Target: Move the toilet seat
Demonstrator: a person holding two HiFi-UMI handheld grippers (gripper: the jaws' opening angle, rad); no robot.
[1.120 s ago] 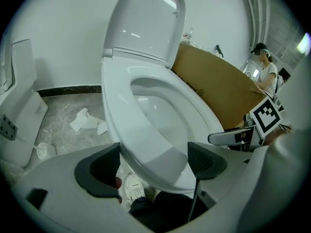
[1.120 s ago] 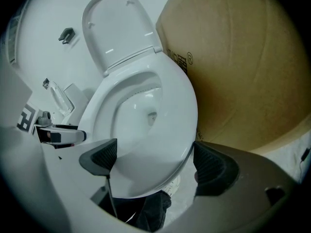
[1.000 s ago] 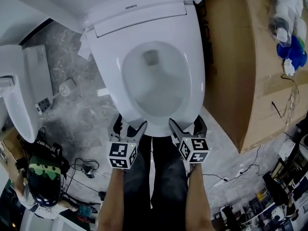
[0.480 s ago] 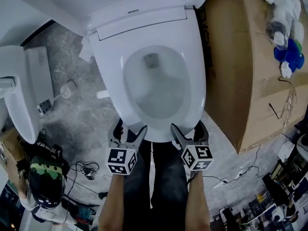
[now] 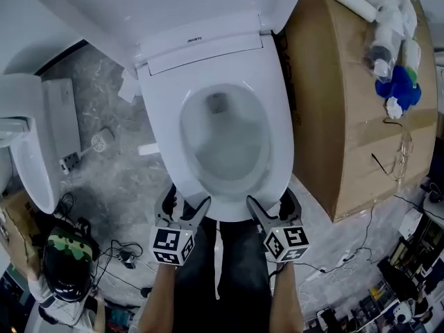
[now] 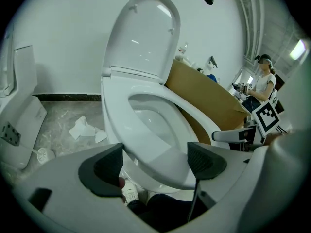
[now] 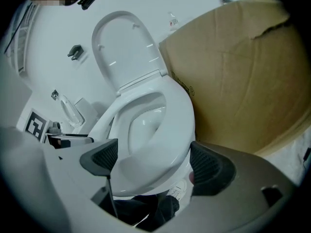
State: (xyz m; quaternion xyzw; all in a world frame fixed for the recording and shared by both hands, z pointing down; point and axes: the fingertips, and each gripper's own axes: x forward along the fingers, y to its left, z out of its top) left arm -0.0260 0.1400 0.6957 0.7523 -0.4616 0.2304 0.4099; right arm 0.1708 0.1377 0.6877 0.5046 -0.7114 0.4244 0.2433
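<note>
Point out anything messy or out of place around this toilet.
Crumpled white paper lies on the floor left of the toilet seat, and a large cardboard box crowds its right side. The seat itself lies flat and straight.

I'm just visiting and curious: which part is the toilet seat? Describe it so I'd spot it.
Left of the big cardboard box stands the white toilet. The toilet seat is the oval ring lying flat on its bowl, unlike the solid lid raised upright behind it.

The left gripper (image 6: 154,155) has its jaws apart, framing the front of the toilet seat (image 6: 115,125).
</note>
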